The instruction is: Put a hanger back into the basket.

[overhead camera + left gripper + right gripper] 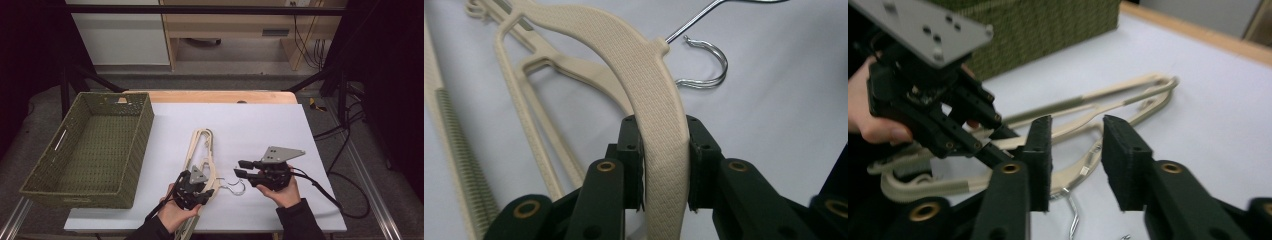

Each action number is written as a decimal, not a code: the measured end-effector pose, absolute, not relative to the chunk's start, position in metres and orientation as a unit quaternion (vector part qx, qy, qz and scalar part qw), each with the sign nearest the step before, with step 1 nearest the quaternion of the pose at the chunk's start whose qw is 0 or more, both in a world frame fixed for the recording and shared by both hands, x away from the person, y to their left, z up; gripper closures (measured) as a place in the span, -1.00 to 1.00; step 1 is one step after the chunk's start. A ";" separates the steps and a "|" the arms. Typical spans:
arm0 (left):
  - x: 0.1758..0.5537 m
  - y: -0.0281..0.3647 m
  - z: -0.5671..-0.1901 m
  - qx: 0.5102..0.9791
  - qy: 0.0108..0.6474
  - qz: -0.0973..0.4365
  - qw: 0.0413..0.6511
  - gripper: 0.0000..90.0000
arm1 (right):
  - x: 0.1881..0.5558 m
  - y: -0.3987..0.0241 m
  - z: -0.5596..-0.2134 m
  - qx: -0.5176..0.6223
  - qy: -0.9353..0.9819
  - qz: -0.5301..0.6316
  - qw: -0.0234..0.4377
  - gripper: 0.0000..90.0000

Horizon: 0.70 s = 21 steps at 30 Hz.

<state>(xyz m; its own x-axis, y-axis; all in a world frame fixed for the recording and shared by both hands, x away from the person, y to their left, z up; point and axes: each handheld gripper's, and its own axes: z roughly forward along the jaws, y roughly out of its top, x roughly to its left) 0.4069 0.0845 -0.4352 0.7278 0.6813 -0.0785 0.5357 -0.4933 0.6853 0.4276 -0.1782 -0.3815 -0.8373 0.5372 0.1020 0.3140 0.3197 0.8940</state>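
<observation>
Several beige plastic hangers [202, 145] with metal hooks [238, 188] lie stacked on the white table top [260, 125]. My left gripper [207, 190] is shut on the textured arm of the top hanger [651, 95], with its pads pressing both sides of it; a hook [709, 65] curls just beyond. My right gripper [242, 168] hovers to the right of the hooks, pointing left, open with nothing between its jaws. In the right gripper view [1078, 137] the hangers [1128, 95] lie below and beyond its jaws, and the left gripper [995, 132] shows at the left.
A green woven basket [141, 150] stands at the left of the table, and its inside is bare. The wooden table edge [220, 96] runs along the far side. Black cables trail off the right side past the white top.
</observation>
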 end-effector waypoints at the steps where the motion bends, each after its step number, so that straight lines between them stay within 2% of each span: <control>1: 0.407 0.086 -0.433 0.857 0.355 0.106 0.357 0.63 | 0.426 -0.183 -0.378 0.266 0.797 0.529 0.116 0.32; 3: 0.406 0.088 -0.431 0.856 0.358 0.106 0.359 0.63 | 0.425 -0.187 -0.375 0.268 0.791 0.536 0.123 0.24; 4: 0.406 0.091 -0.427 0.853 0.360 0.112 0.360 0.64 | 0.423 -0.196 -0.371 0.279 0.773 0.552 0.141 0.04; 8: 0.404 0.098 -0.420 0.850 0.366 0.121 0.360 0.66 | 0.424 -0.211 -0.372 0.309 0.751 0.559 0.166 -0.24; 13: 0.404 0.107 -0.412 0.845 0.373 0.127 0.361 0.68 | 0.432 -0.220 -0.385 0.342 0.745 0.548 0.166 -0.43; 21: 0.403 0.128 -0.397 0.836 0.395 0.149 0.351 0.73 | 0.438 -0.225 -0.400 0.366 0.750 0.525 0.166 -0.57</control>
